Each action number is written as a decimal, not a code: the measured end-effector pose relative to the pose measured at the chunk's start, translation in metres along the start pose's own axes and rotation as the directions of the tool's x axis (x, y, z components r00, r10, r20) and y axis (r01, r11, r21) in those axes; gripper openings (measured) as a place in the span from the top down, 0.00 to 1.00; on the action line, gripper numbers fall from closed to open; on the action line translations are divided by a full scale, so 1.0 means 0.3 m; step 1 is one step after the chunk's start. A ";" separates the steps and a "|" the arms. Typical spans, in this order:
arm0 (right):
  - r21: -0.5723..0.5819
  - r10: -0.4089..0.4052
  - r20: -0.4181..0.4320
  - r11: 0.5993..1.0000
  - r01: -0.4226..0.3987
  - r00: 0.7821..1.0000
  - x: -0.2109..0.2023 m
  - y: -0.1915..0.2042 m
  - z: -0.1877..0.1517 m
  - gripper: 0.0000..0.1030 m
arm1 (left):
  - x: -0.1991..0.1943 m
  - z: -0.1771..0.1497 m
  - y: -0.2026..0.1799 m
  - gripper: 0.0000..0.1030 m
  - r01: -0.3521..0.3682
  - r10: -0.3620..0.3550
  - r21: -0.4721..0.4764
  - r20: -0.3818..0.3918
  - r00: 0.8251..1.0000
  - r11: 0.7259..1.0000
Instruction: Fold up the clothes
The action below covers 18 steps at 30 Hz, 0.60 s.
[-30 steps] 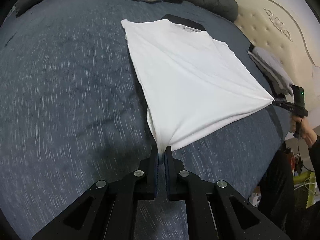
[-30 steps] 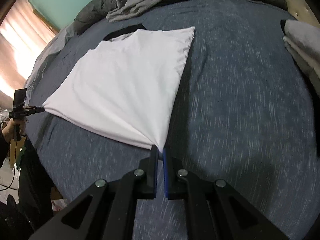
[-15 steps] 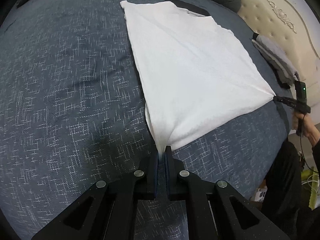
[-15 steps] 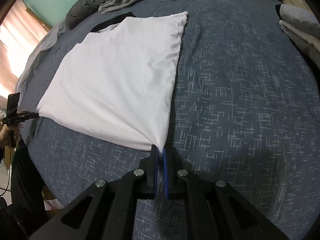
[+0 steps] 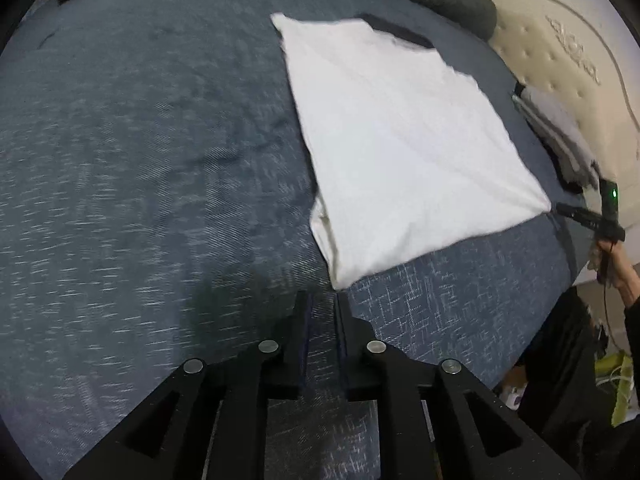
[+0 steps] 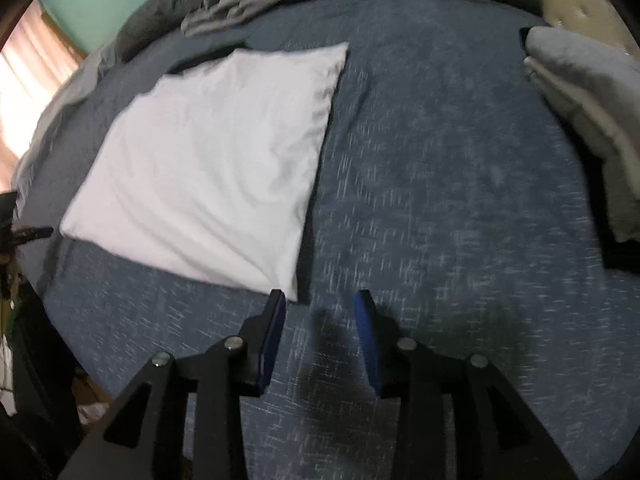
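On the blue-grey bedspread [image 5: 140, 140]: one white garment [image 5: 400, 140], folded to a rough rectangle, lying flat near the middle of the bed. Half a second ago both near corners were pinched and pulled taut into points; now both corners lie loose on the cover and the cloth has settled.

Left gripper [image 5: 322, 300]: jaws parted by a narrow gap, holding nothing. The garment's near corner lies just ahead of the fingertips, apart from them. Earlier the jaws were closed on that corner.

Right gripper [image 6: 320, 300]: jaws spread wide, blue pads [image 6: 366, 312] showing, holding nothing. The garment's other near corner [image 6: 290, 286] sits just beside the left finger; whether they touch cannot be told. Earlier these jaws too were clamped on the cloth.

Black strip of fabric [image 5: 394, 30]: shows at the far edge of the garment, partly covered by it.

Grey bedding, rumpled [image 6: 240, 4]: heaped at the far side of the bed, well apart from the garment.

Folded grey clothes, stacked [image 6: 588, 80]: at the bed's edge by the cream tufted headboard [image 5: 568, 52].

Person's hand [image 5: 616, 264]: seen from the left wrist view at the right border, gripping the right tool's handle.

Both views carry motion blur.
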State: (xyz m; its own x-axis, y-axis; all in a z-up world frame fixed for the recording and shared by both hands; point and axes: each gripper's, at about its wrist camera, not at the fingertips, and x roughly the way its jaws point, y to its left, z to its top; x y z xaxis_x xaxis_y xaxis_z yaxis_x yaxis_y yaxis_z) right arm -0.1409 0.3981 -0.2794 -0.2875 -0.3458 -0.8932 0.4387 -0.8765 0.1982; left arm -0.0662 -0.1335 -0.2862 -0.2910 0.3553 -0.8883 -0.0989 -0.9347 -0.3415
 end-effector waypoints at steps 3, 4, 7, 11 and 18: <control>-0.029 0.046 0.039 0.999 -0.045 0.998 -0.030 0.074 0.040 0.65 | -0.036 0.032 0.009 0.84 0.007 -0.007 -0.011 0.041 0.999 1.000; -0.041 0.068 0.035 0.997 -0.067 0.997 -0.019 0.109 0.057 0.65 | -0.042 0.046 0.006 0.83 0.010 -0.009 -0.014 0.055 0.998 1.000; -0.068 0.131 0.011 0.989 -0.130 0.991 0.041 0.225 0.107 0.65 | -0.042 0.104 -0.024 0.82 0.004 -0.002 -0.022 0.105 0.994 1.000; -0.108 0.172 -0.023 0.979 -0.173 0.985 0.157 0.405 0.174 0.65 | -0.032 0.174 -0.078 0.82 -0.045 0.047 -0.017 0.167 0.985 0.999; -0.160 0.190 -0.114 0.965 -0.206 0.975 0.337 0.637 0.213 0.67 | 0.023 0.244 -0.132 0.77 0.010 0.002 -0.047 0.242 0.970 0.999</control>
State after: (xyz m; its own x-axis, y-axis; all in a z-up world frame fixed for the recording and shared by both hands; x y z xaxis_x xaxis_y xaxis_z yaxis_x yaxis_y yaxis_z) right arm -0.1407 0.1741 -0.3060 -0.1002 -0.4652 -0.8795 0.6190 -0.7212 0.3110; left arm -0.1340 -0.0949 -0.2563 -0.5126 0.3403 -0.7883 -0.0572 -0.9296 -0.3641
